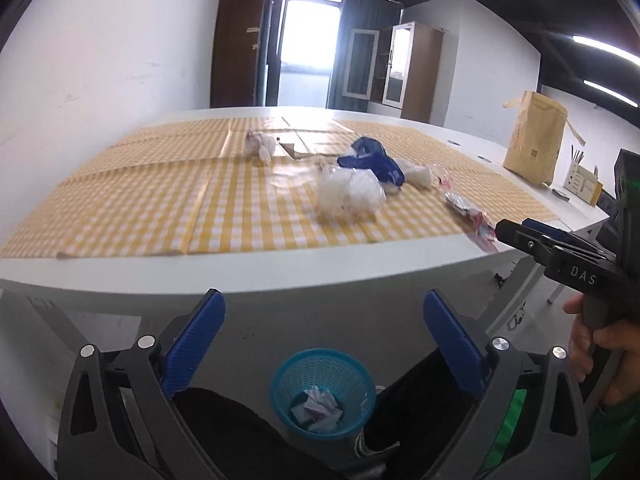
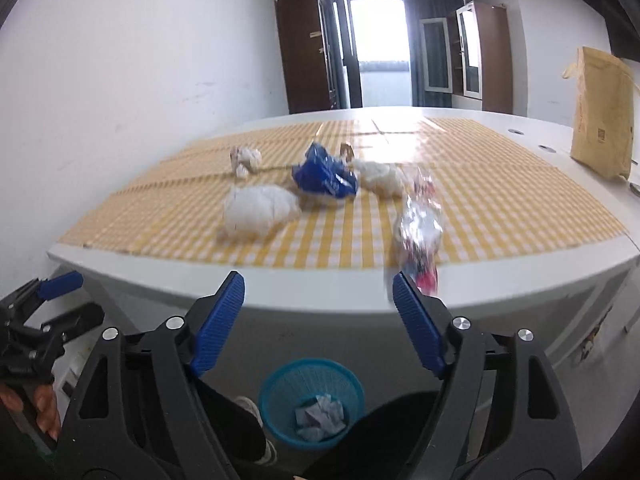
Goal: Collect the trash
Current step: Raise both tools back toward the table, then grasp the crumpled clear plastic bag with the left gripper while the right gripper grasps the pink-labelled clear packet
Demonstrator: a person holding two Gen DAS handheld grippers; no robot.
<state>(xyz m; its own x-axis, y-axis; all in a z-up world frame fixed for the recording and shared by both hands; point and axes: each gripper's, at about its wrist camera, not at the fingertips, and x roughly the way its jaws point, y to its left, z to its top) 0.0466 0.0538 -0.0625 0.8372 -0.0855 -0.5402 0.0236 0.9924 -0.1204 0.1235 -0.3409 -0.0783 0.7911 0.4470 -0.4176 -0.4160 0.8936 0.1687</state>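
Several pieces of trash lie on the yellow checked cloth: a white crumpled plastic bag (image 1: 348, 196) (image 2: 258, 210), a blue wrapper (image 1: 374, 160) (image 2: 322, 176), a small white wad (image 1: 259, 145) (image 2: 245, 159), another white wad (image 2: 380, 178), and a clear red-printed wrapper (image 1: 468, 212) (image 2: 420, 232) at the table's front edge. A blue mesh bin (image 1: 323, 392) (image 2: 311, 402) with crumpled paper stands on the floor below. My left gripper (image 1: 322, 300) is open and empty, in front of the table above the bin. My right gripper (image 2: 318, 284) is open and empty, close to the clear wrapper.
The white table (image 1: 240, 276) carries a brown paper bag (image 1: 534, 138) (image 2: 602, 114) and a pen holder (image 1: 582, 182) at the right. A white wall runs along the left. The person's dark-trousered legs flank the bin.
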